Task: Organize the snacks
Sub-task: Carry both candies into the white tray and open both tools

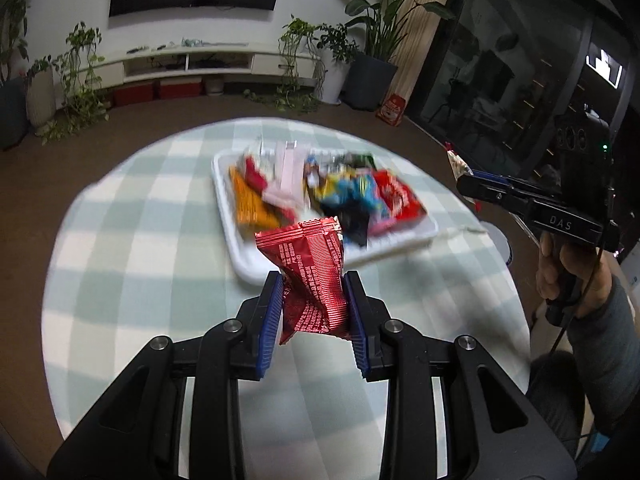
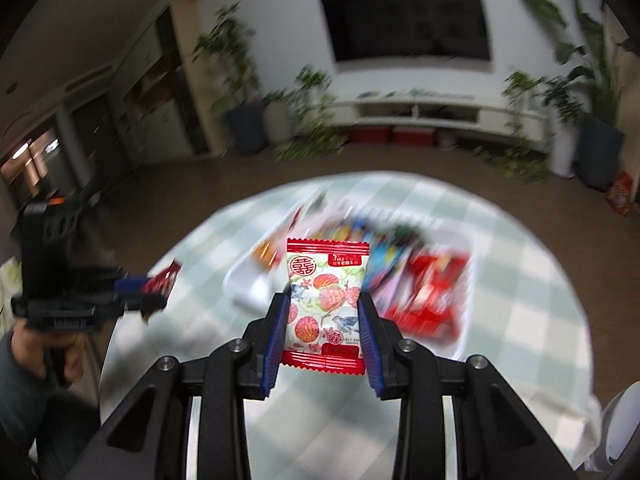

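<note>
My left gripper (image 1: pixel 314 280) is shut on a crumpled dark red snack packet (image 1: pixel 312 272), held in the air above the near edge of a white tray (image 1: pixel 248 268). The tray holds several snack packs in orange, pink, blue and red. In the right wrist view my right gripper (image 2: pixel 324 300) is shut on a white packet with red fruit print and red ends (image 2: pixel 326 300), upright between the blue pads. The tray (image 2: pixel 244 292) lies blurred behind it. Each gripper shows in the other's view: the right gripper (image 1: pixel 460 176) at the right, the left gripper (image 2: pixel 160 284) at the left with its red packet.
A round table with a pale green and white checked cloth (image 1: pixel 140 240) carries the tray. Beyond it are brown floor, potted plants (image 1: pixel 368 68), a low white cabinet (image 1: pixel 192 64) and a dark screen on the wall. A person's hand and grey sleeve (image 1: pixel 580 292) hold the right gripper.
</note>
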A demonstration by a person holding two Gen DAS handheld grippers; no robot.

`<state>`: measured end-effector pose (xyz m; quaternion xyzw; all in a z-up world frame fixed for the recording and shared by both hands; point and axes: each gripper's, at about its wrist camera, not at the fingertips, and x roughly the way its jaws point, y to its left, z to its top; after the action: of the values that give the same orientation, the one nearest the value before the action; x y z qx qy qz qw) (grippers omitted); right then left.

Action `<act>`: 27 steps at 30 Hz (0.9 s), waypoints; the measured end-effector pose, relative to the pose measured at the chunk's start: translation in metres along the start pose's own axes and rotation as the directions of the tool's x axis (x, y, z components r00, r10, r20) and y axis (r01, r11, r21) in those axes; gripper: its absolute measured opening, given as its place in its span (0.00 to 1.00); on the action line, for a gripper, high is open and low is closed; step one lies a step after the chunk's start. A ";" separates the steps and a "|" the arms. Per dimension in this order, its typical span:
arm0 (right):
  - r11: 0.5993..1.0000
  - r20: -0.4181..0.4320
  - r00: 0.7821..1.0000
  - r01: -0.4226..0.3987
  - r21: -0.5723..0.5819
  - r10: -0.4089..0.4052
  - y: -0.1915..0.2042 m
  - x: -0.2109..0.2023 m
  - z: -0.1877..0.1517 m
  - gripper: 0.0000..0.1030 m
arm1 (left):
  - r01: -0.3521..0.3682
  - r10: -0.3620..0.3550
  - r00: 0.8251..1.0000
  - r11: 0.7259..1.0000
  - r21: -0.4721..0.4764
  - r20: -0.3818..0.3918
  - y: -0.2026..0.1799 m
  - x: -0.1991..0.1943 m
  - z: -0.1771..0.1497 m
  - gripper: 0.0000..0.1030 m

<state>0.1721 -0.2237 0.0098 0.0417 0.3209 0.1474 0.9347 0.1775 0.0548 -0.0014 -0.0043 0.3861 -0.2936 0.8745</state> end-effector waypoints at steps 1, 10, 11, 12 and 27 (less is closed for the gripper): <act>1.000 0.012 1.000 0.008 0.017 -0.008 -0.002 0.004 0.007 0.36 | -0.008 0.008 1.000 1.000 0.007 0.004 -0.001 0.003 0.013 0.28; 0.994 0.046 0.994 0.102 0.049 -0.104 -0.012 0.037 0.057 0.36 | -0.075 0.075 0.997 0.995 0.067 0.002 -0.020 0.055 0.103 0.28; 0.993 0.044 0.992 0.114 0.041 -0.116 -0.012 0.040 0.058 0.36 | -0.076 0.077 0.997 0.995 0.068 -0.005 -0.022 0.063 0.107 0.28; 0.992 0.043 0.992 0.117 0.036 -0.119 -0.013 0.046 0.055 0.36 | -0.078 0.079 0.997 0.995 0.069 -0.010 -0.024 0.070 0.110 0.28; 0.985 -0.103 0.980 0.172 -0.013 -0.173 -0.020 0.102 0.022 0.36 | -0.136 0.141 0.988 0.988 0.072 -0.068 -0.028 0.155 0.109 0.28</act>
<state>0.2675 -0.2117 -0.0360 0.0044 0.3711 0.0683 0.9261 0.3191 -0.0719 -0.0227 0.0627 0.4072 -0.2449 0.8777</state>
